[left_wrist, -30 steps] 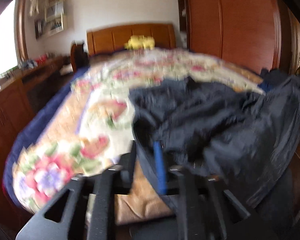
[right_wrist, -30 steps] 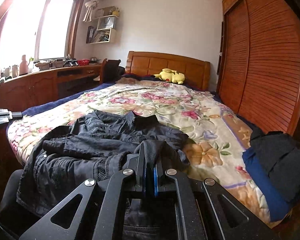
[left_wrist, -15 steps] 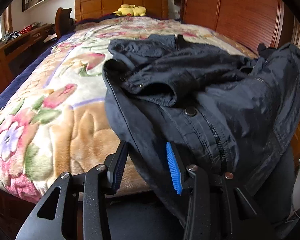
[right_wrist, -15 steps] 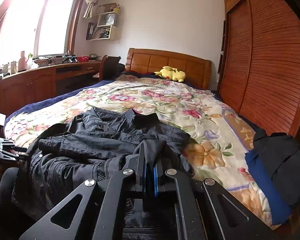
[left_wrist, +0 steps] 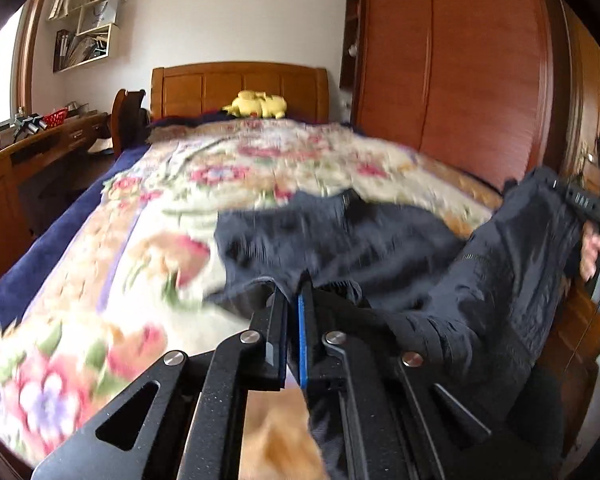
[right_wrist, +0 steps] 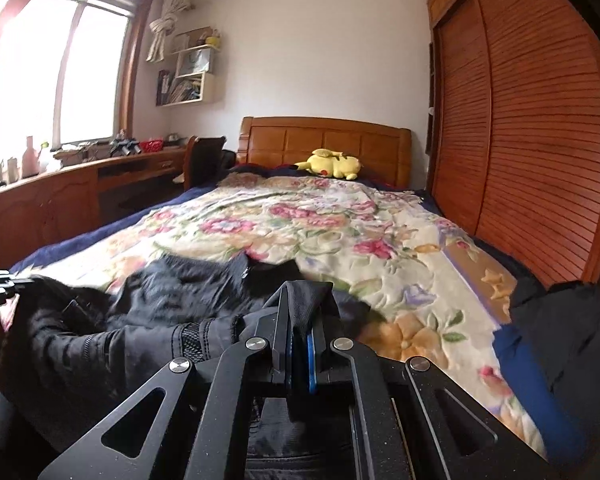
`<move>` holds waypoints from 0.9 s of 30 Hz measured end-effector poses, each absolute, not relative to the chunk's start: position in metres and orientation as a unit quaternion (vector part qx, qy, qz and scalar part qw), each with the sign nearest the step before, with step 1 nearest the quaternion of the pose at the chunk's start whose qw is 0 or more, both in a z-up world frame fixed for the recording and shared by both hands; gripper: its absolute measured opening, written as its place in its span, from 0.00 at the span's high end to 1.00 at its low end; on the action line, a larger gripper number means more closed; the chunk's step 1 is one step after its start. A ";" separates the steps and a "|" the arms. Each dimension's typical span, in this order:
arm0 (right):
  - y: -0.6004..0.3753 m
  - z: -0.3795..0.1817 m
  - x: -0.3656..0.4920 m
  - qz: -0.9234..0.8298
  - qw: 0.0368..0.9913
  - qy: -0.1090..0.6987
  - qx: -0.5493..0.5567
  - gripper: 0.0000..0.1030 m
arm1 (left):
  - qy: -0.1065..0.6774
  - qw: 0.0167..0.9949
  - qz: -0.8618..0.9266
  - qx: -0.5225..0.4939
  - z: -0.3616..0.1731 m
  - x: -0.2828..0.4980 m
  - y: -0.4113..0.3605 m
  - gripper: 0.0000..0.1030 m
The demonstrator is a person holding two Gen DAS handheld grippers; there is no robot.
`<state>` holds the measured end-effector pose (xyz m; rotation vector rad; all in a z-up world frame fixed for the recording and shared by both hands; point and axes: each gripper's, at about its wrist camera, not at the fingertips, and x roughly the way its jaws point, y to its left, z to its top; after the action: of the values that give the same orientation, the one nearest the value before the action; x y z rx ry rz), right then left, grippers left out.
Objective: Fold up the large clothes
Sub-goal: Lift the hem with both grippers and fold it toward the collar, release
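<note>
Step in hand, by my read: both grippers pinched on the jacket (left_wrist: pixel 380 240) hem/edge, lifting to spread it flat before the 1st fold.

L gripper (left_wrist: pixel 294 300): jaws together, clamped on dark fabric at the near edge; the blue pad (left_wrist: pixel 302 336) shows, cloth bunched at the tips. View is blurred.

R gripper (right_wrist: pixel 300 312): jaws together, clamped on a fold of the same jacket, cloth draped over the tips. In the L view it sits at 3 o'clock, with the person's hand (left_wrist: pixel 598 256) on it and fabric strung between the two.

Jacket loc: near end of the bed (right_wrist: pixel 380 240), on the floral blanket (left_wrist: pixel 100 280), collar toward 12 o'clock, body crumpled, near part hanging off the foot edge. Other dark clothes (right_wrist: pixel 560 320) at 3 o'clock in the R view, apart from it.

Next, imo: pull the grippers apart to tension the edge, lay it down flat toward 12, then release. Risk: thin grip slips.
</note>
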<state>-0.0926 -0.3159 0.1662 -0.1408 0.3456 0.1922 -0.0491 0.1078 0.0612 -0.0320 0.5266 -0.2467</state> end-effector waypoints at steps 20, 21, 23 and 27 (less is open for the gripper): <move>-0.295 0.105 0.139 0.029 0.962 0.260 -0.073 0.95 | 0.262 0.964 -0.040 -0.011 0.032 0.138 0.113 0.96; -0.293 0.103 0.145 0.026 0.960 0.267 -0.078 0.95 | 0.268 0.963 -0.035 -0.007 0.027 0.142 0.113 0.96; -0.290 0.096 0.160 0.018 0.955 0.281 -0.090 0.95 | 0.276 0.961 -0.030 -0.001 0.019 0.148 0.113 0.96; -0.291 0.096 0.167 0.020 0.951 0.298 -0.079 0.91 | 0.297 0.954 -0.035 0.007 0.010 0.151 0.114 0.94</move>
<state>0.1668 -0.2912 0.0963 -0.1601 0.6052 0.0402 0.1507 0.1143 0.0105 0.0152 0.6023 -0.0716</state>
